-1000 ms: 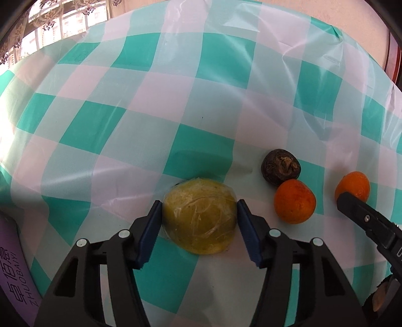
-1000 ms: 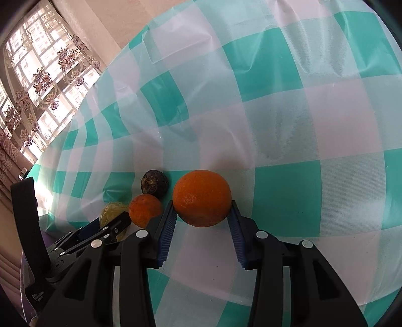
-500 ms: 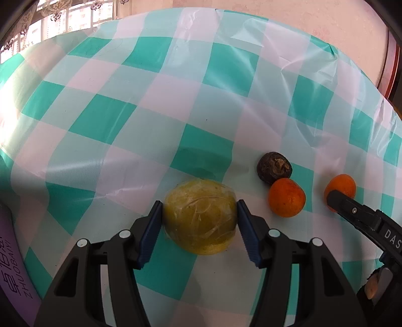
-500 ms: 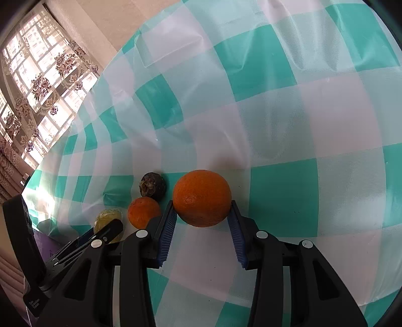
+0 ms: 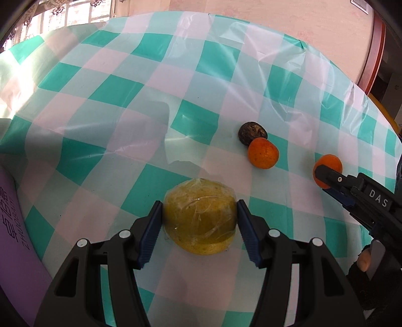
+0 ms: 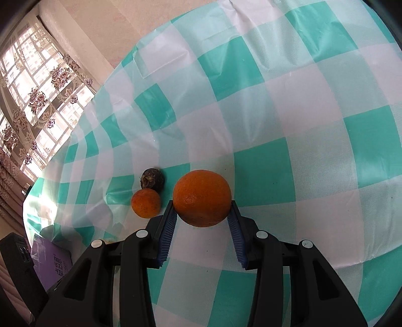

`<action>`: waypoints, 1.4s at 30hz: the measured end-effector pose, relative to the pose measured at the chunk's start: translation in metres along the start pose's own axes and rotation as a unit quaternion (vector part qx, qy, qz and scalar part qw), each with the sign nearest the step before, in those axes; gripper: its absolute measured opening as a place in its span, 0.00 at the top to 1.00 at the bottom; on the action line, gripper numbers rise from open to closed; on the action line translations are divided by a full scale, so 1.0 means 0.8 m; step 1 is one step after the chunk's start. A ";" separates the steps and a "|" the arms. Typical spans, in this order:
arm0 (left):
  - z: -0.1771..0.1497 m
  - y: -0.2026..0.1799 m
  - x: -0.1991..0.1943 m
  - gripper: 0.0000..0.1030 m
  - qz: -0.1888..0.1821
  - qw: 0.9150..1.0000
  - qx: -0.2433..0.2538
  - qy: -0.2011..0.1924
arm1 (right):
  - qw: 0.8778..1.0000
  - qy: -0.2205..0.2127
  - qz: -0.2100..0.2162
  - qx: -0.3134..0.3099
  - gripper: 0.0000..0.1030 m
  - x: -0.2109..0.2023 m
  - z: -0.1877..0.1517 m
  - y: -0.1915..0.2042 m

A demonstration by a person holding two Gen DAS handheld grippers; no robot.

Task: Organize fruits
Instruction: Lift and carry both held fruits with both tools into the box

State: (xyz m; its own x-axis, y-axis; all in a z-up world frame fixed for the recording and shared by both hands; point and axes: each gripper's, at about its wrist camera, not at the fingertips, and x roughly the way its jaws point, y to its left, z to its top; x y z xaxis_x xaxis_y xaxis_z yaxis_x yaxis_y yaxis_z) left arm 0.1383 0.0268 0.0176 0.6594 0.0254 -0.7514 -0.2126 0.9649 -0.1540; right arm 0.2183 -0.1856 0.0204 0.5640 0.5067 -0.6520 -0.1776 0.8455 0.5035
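Observation:
A yellow fruit wrapped in clear film [image 5: 200,216] sits between the blue pads of my left gripper [image 5: 199,208], which is shut on it above the checked tablecloth [image 5: 125,100]. My right gripper [image 6: 202,208] is shut on a large orange [image 6: 202,198]; from the left wrist view that orange [image 5: 329,163] shows at the right, half behind the right gripper's fingers [image 5: 329,176]. A smaller orange [image 5: 263,153] [image 6: 145,203] lies on the cloth, touching a dark wrinkled fruit [image 5: 252,132] [image 6: 152,179] just behind it.
A purple box with white lettering [image 5: 15,226] [image 6: 54,264] stands off the table's near left edge. A window with lace curtains [image 6: 32,100] is at the left, a pink wall [image 5: 276,20] behind the table. A gloved hand [image 5: 364,266] holds the right gripper.
Both grippers have drawn back from the loose orange and dark fruit, each keeping its fruit. The left gripper has slid out of the right wrist view.

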 end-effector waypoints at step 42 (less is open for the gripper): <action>-0.218 0.036 -0.201 0.43 -0.059 0.993 0.081 -0.060 | 0.996 0.030 -0.025 -0.079 0.60 -0.184 -0.254 0.067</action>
State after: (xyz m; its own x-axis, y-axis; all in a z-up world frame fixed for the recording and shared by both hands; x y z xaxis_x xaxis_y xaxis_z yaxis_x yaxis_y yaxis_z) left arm -0.0999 0.0051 0.0220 0.7566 -0.0685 -0.6503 -0.0169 0.9921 -0.1242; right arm -0.0382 -0.1805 0.0285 0.5261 0.4691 -0.7093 -0.2788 0.8831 0.3774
